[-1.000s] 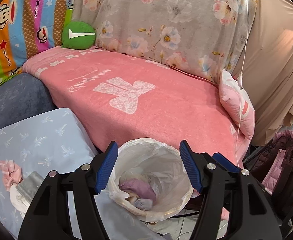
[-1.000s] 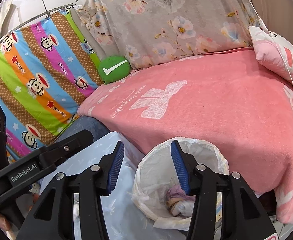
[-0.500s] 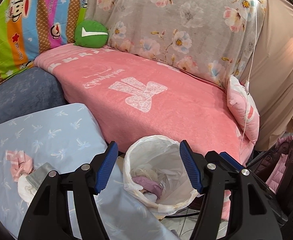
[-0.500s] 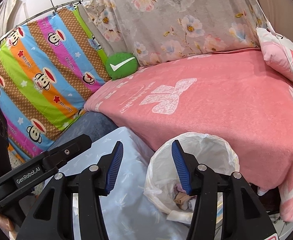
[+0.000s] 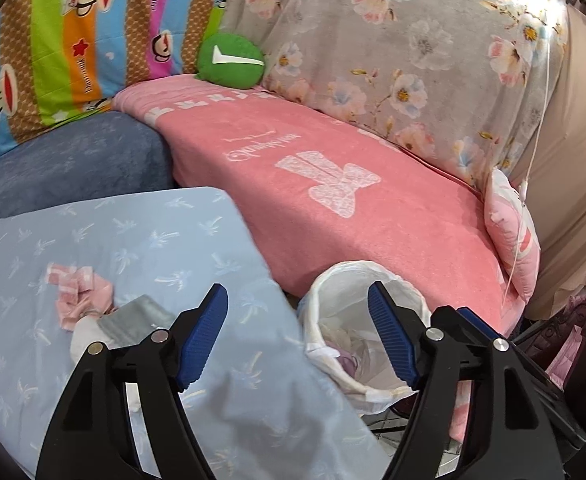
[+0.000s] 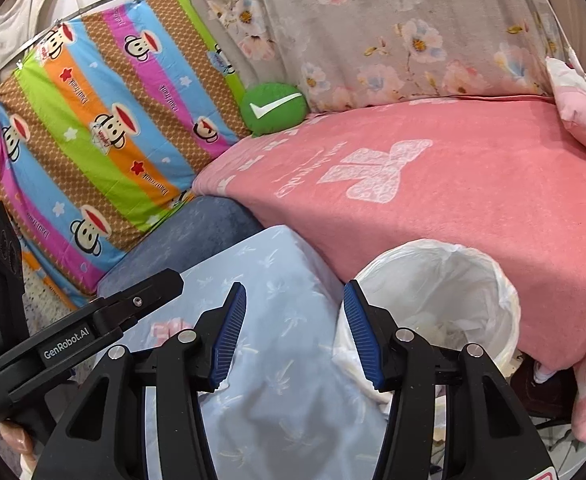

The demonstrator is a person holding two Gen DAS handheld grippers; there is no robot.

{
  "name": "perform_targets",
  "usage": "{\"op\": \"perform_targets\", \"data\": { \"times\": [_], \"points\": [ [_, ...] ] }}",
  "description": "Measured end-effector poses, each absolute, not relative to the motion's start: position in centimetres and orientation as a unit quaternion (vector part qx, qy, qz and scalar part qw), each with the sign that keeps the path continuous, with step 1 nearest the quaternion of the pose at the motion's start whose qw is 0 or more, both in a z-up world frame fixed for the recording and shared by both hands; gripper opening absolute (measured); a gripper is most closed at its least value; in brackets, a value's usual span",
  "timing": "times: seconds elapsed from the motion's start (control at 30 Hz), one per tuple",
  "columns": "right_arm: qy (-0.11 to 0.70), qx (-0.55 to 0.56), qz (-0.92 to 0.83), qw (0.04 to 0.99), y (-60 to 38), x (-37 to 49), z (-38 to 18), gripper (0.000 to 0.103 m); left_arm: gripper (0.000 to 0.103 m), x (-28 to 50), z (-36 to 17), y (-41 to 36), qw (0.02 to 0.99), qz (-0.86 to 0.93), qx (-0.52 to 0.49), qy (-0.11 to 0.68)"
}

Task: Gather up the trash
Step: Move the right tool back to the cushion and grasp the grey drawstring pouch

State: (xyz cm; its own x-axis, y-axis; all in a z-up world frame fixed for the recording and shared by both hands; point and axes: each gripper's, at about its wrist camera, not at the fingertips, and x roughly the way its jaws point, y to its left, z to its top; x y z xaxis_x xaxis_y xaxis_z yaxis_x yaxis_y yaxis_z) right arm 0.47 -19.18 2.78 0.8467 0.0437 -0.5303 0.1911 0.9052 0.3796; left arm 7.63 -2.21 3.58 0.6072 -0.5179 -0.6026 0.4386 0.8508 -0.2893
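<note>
Trash: pink-and-white crumpled wrapper [image 5: 79,294], grey foil-like packet [image 5: 135,318], white tissue wad [image 5: 87,338]. Loc: bunched together, touching, on the light-blue palm-print cloth [image 5: 153,240], left of the left gripper [image 5: 297,340]. Right view shows only a pink scrap [image 6: 169,328], rest hidden behind the gripper body.

Handling (est.): all v. light, soft, crushable; nothing fragile. Foil packet likely slick, may slide between pads. Tissue will compress to almost nothing, so close fully. Wrapper holds its creases, gives edges to pinch.

Grip pt (est.): take wrapper at its raised folded middle; packet by its near edge where it lifts off cloth; avoid pinching the cloth underneath.

Dest: bin w/ white liner [image 5: 367,332], just beside cloth edge, against the pink blanket [image 5: 333,184]; already holds paper scraps.

Grippers: left spread wide, holding nothing. Right gripper [image 6: 295,336] also spread, holding nothing, poised over cloth/bin boundary.
</note>
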Motion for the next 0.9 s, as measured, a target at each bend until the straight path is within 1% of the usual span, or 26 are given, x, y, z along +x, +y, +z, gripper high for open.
{"op": "perform_targets", "data": {
  "times": [0.17,0.23,0.3,0.6,0.9],
  "points": [
    [0.289,0.203,-0.020,0.935,-16.6,1.2,2.0,0.050,0.073,7.6,2.7,0.2,0.900,-0.242,-0.059,0.358],
    [0.296,0.200,-0.011,0.934,-15.6,1.7,1.7,0.050,0.076,7.7,2.3,1.4,0.902,-0.229,-0.061,0.361],
    [0.303,0.196,-0.004,0.933,-14.5,2.1,1.2,0.050,0.081,7.9,1.8,2.6,0.904,-0.214,-0.067,0.364],
    [0.336,0.172,0.029,0.926,-9.6,4.2,-0.8,0.050,0.082,8.4,-0.4,8.7,0.907,-0.156,-0.089,0.380],
    [0.377,0.144,0.064,0.912,-4.2,7.4,-3.9,0.050,0.082,9.2,-4.2,14.5,0.897,-0.095,-0.112,0.416]
  ]
}}
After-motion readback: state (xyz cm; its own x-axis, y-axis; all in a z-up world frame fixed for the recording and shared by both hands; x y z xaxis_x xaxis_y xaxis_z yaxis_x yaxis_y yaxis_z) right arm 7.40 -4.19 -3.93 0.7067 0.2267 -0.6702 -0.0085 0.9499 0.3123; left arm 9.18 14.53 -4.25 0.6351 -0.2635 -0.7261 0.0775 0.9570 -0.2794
